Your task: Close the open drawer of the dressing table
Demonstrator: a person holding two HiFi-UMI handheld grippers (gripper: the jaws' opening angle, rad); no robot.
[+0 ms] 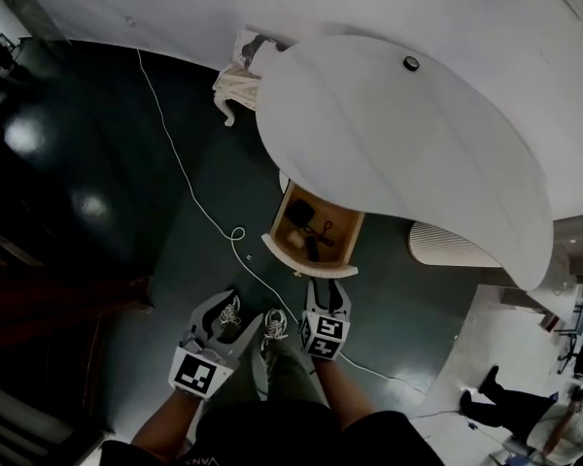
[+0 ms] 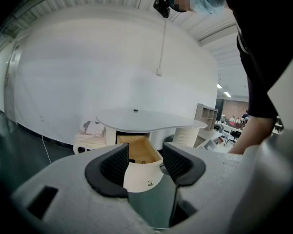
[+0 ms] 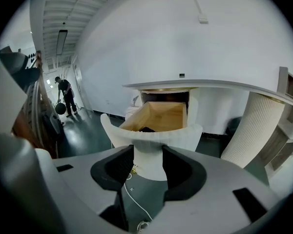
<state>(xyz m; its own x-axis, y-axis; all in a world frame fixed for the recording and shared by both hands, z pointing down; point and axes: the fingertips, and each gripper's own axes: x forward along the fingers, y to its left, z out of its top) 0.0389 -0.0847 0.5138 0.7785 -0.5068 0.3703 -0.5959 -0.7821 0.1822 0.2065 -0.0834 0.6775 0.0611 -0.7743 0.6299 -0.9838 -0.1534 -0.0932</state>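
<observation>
The drawer is pulled far out from under the dressing table. Its length runs from the table toward the person, and its curved white front is at the near end. The right gripper is just before this front and looks straight at it. Its jaws are moderately open and hold nothing; the front shows between them, but the pads do not press on it. The left gripper is further to the left and further back, also open and empty. I think the push must go along the drawer, away from the person, and the right hand is nearer for it.
</observation>
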